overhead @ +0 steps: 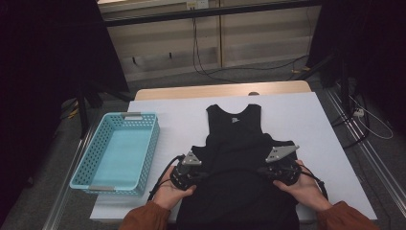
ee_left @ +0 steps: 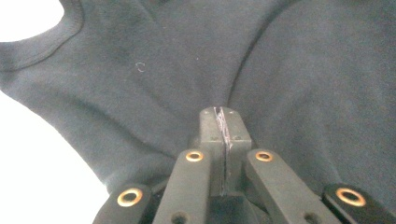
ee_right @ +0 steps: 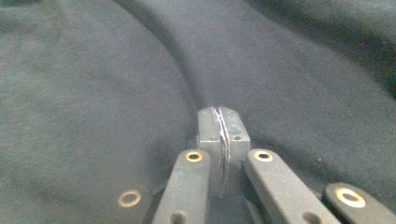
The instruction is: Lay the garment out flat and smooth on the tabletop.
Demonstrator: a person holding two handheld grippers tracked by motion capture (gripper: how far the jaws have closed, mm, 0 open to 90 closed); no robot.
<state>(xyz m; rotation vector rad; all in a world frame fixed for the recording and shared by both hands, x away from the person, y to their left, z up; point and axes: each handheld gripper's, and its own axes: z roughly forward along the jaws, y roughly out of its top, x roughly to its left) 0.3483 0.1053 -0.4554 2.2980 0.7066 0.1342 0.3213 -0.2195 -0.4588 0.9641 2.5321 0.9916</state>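
A black sleeveless top [overhead: 234,129] lies flat on the white table [overhead: 301,120], neck toward the far side, its hem hanging over the near edge. My left gripper [overhead: 203,175] rests on the top's left side below the armhole, and my right gripper [overhead: 262,170] on its right side. In the left gripper view the jaws [ee_left: 223,113] are pressed together with the dark cloth [ee_left: 299,70] creasing toward their tips. In the right gripper view the gripper [ee_right: 219,111] is likewise shut, with folds of the cloth [ee_right: 93,93] running into its tips.
A light blue perforated basket [overhead: 152,143] stands on the table's left edge, with nothing inside. Bare white table lies right of the top and between top and basket. Cables and dark stands are on the floor beyond the far edge.
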